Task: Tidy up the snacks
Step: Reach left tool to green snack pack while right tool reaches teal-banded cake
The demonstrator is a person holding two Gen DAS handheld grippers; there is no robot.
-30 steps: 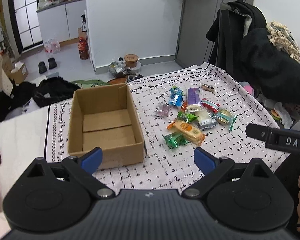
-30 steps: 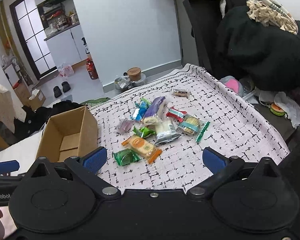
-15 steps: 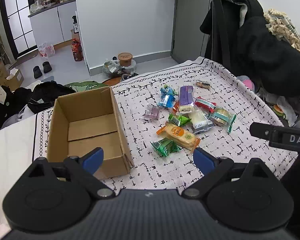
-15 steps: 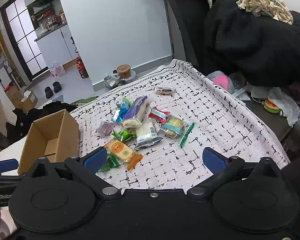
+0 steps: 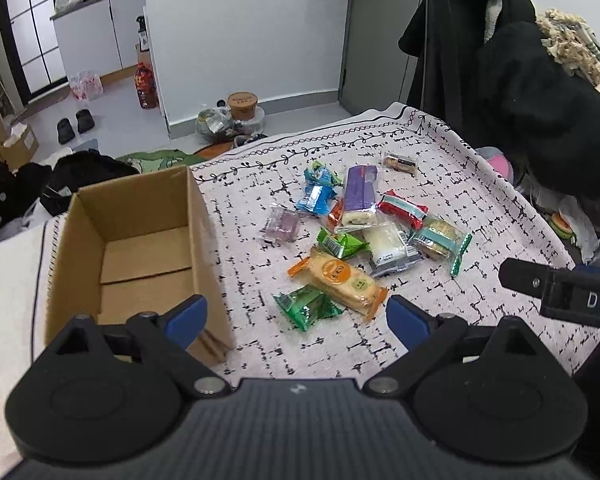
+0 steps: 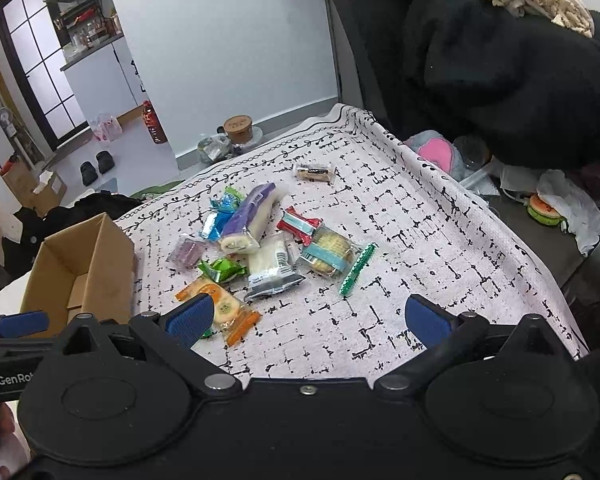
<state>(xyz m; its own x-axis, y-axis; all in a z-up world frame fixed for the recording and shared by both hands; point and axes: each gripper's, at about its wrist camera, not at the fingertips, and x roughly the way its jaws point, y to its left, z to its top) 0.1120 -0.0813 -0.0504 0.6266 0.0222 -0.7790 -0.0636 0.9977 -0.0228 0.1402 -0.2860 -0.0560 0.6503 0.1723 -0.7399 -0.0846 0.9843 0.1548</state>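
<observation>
Several wrapped snacks lie in a loose pile on the patterned tablecloth [image 5: 480, 208]: an orange cracker pack [image 5: 338, 280], a green packet [image 5: 306, 306], a purple bar [image 5: 360, 196] and a white pack [image 5: 388, 246]. An open, empty cardboard box [image 5: 140, 240] stands left of them; it also shows in the right wrist view [image 6: 80, 268]. My left gripper [image 5: 296, 316] is open and empty, above the table's near edge, in front of the green packet. My right gripper [image 6: 308, 316] is open and empty, with its left fingertip [image 6: 190, 316] over the orange pack [image 6: 220, 308].
A small brown bar [image 6: 315, 171] lies apart at the far side of the cloth. A green strip [image 6: 358, 268] lies right of the pile. A chair heaped with dark clothes [image 6: 500, 64] stands at the right. Bags and a tub [image 5: 242, 106] sit on the floor beyond.
Both grippers have moved forward and to the right, closer to the snack pile. The box has shifted left in both views. Both jaws stay open.
</observation>
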